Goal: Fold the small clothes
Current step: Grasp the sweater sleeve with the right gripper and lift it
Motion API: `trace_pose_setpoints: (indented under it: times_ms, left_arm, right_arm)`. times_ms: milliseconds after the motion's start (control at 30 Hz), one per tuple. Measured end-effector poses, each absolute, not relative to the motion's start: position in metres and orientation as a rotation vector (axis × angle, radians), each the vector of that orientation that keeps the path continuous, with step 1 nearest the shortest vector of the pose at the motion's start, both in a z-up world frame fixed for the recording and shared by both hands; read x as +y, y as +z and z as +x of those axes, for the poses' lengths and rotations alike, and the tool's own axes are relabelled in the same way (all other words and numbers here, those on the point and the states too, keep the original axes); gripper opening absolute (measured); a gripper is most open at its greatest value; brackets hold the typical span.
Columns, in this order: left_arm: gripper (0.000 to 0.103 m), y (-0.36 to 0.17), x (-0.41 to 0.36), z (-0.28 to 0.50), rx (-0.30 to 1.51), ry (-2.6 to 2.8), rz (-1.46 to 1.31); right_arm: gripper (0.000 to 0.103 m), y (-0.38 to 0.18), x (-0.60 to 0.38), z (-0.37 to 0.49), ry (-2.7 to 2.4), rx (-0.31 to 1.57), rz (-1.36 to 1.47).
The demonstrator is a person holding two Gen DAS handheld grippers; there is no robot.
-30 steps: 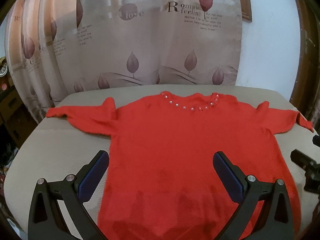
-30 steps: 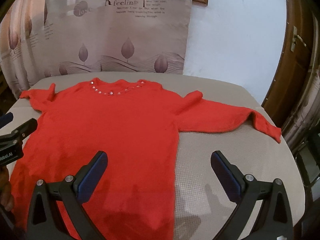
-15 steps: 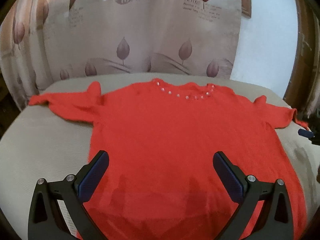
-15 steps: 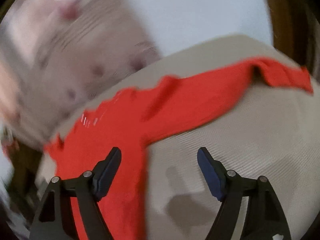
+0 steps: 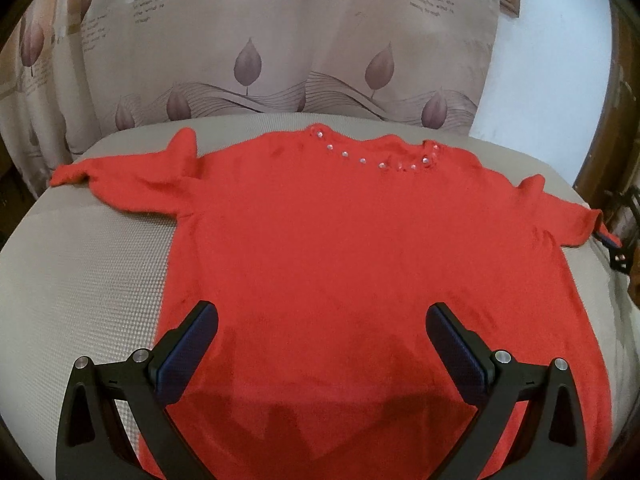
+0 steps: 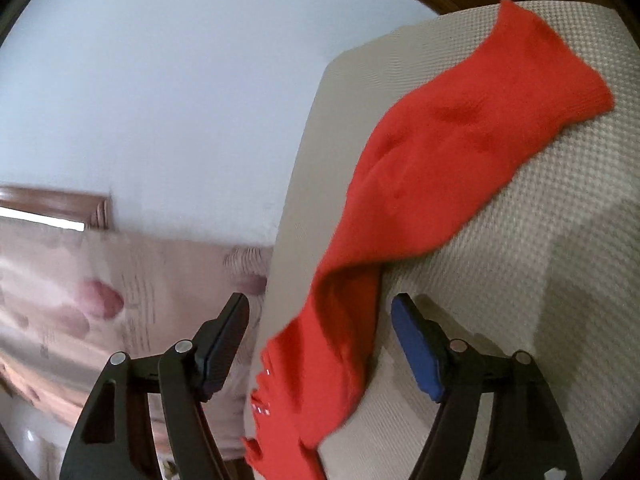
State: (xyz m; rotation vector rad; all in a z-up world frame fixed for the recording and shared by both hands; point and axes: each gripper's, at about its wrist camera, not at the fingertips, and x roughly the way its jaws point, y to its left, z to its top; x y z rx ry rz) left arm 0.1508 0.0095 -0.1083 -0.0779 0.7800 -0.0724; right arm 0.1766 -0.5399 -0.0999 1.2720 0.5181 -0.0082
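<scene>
1. Left wrist view: the red sweater (image 5: 360,248) lies flat, front up, on the beige padded surface (image 5: 80,280), both sleeves spread outward. A row of studs (image 5: 380,164) lines the neckline.
2. Left wrist view: the left gripper (image 5: 322,336) hovers above the sweater's lower body, fingers spread wide, holding nothing. A patterned curtain (image 5: 280,40) hangs behind.
3. Right wrist view: the camera is rolled sideways. The right gripper (image 6: 320,340) has its fingers wide apart, straddling the sweater's sleeve (image 6: 440,168) near the shoulder; contact cannot be determined. The cuff lies on the padded surface (image 6: 540,280).
</scene>
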Motion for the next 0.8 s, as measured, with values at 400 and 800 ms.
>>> trace_pose_setpoints:
  times_ms: [400,800]
  left_arm:
    - [0.103,-0.111,0.016,0.154,0.808,-0.069,-0.124]
    - [0.103,-0.070,0.072,0.141,0.647,-0.015,-0.163]
  right_arm:
    - [0.005,-0.126,-0.595,0.187,-0.230,0.512,1.429]
    - [0.006,-0.011,-0.543,0.228,-0.133,0.479,1.002]
